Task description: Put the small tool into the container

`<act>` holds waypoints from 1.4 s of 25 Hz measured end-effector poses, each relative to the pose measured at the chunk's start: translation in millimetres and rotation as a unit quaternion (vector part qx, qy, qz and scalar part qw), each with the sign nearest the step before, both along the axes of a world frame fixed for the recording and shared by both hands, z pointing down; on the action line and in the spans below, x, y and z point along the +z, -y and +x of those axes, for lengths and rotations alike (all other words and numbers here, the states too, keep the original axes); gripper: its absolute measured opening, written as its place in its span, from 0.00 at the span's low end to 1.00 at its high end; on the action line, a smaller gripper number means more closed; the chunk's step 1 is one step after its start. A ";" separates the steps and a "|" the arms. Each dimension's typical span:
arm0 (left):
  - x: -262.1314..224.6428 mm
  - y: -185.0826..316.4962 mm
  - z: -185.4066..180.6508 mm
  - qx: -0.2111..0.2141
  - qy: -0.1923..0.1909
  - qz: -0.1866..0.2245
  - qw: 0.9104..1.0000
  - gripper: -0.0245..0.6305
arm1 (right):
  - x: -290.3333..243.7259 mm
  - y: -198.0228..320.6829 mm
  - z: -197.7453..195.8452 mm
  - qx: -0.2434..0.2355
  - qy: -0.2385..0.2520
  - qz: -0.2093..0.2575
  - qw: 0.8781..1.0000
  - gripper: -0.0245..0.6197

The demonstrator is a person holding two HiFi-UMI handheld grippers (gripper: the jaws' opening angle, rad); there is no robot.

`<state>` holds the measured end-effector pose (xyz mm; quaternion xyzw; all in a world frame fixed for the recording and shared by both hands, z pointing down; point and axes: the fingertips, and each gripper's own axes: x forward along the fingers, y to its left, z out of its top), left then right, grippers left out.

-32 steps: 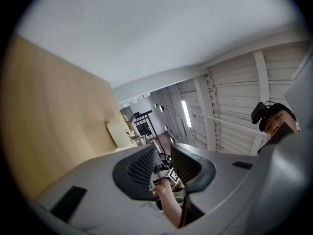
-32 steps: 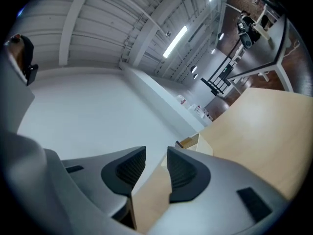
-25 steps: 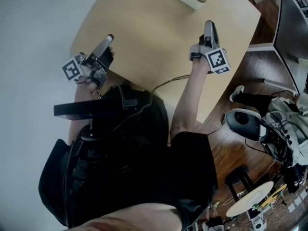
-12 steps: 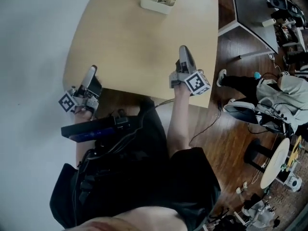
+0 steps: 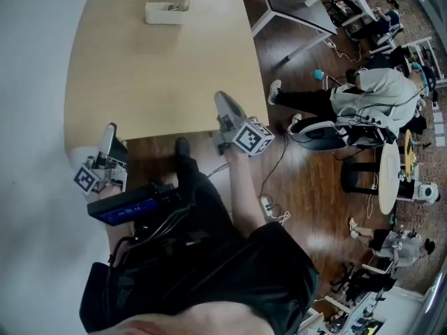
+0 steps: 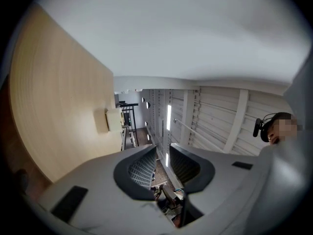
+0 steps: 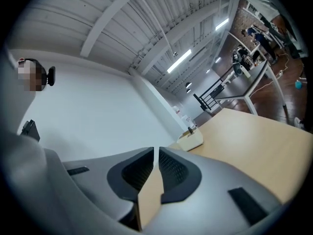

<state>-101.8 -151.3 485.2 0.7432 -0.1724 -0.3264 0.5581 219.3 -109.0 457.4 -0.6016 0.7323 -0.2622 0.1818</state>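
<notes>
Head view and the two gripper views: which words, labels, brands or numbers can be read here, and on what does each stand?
None can be read.
The left marker cube and the right marker cube carry only black-and-white square patterns, no letters or digits.
The container shows no label that is legible at this size.

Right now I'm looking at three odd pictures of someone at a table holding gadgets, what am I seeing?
A person holds a two-jaw gripper in each hand. One picture looks down from a camera on their head; the other two come from cameras on the grippers, looking along the jaws. On the table stands a cream container at the far edge, with something small inside. The left gripper is open and empty. The right gripper has just been closing; its jaws are almost together, nothing between them.
</notes>
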 end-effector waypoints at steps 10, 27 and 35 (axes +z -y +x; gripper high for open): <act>-29.6 -12.8 32.2 0.010 -0.005 0.051 0.999 0.15 | -46.3 2.3 -23.3 -0.077 -0.021 0.050 0.996 0.05; -115.3 -38.7 98.7 0.040 0.044 0.057 0.997 0.15 | -102.0 -49.8 41.9 -0.041 -0.002 0.050 0.998 0.05; -91.0 -50.4 55.0 0.077 0.020 0.025 0.996 0.15 | -115.3 -77.3 -36.3 -0.043 -0.017 0.024 0.999 0.05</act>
